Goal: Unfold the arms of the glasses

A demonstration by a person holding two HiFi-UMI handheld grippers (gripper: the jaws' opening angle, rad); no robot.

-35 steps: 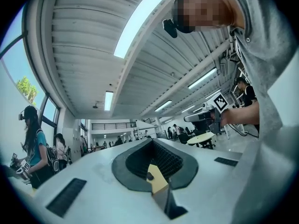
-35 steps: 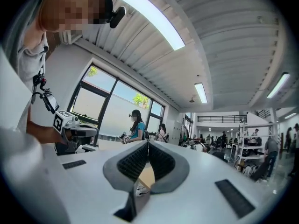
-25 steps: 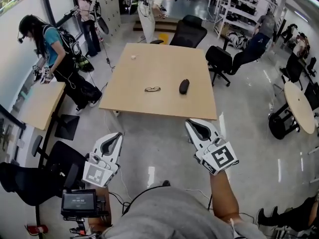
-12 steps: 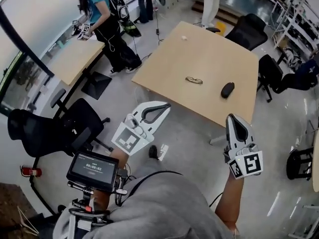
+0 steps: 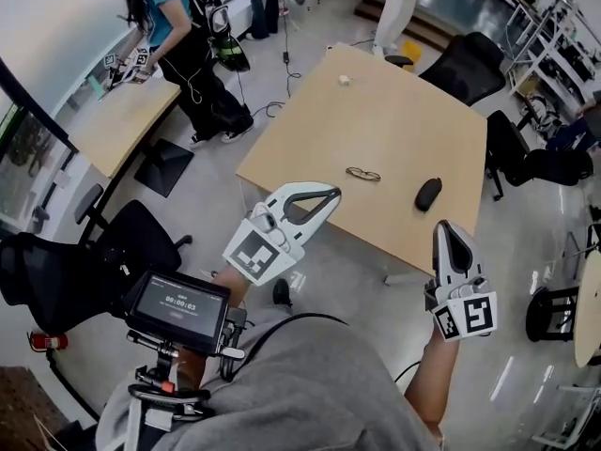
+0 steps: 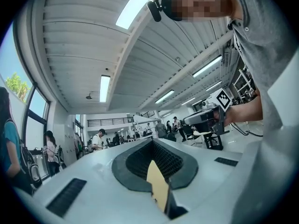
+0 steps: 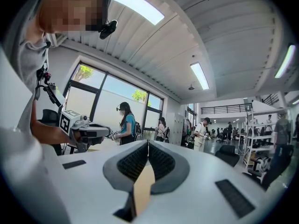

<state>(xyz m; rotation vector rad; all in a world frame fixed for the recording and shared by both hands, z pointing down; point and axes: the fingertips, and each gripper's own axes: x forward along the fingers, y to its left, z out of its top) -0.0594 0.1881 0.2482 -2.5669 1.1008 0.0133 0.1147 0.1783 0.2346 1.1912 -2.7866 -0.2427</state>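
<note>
Facing the table (image 5: 394, 111) with both tongs closed and empty.
Holding the left tongs (image 5: 331, 194) and right tongs (image 5: 448, 225) at the table's near edge, jaws pressed together on nothing; looking at the glasses (image 5: 362, 174) lying on the table's near half, near a dark oval thing (image 5: 427, 194), apart from both tongs.

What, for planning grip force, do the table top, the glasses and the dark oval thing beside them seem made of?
Table top: probably wood-look laminate, even tan, matte with faint sheen.
Glasses: thin dark frame, metal or plastic; too small to tell.
Dark oval thing: black, matte, smooth outline; hard shell or fabric unclear.
</note>
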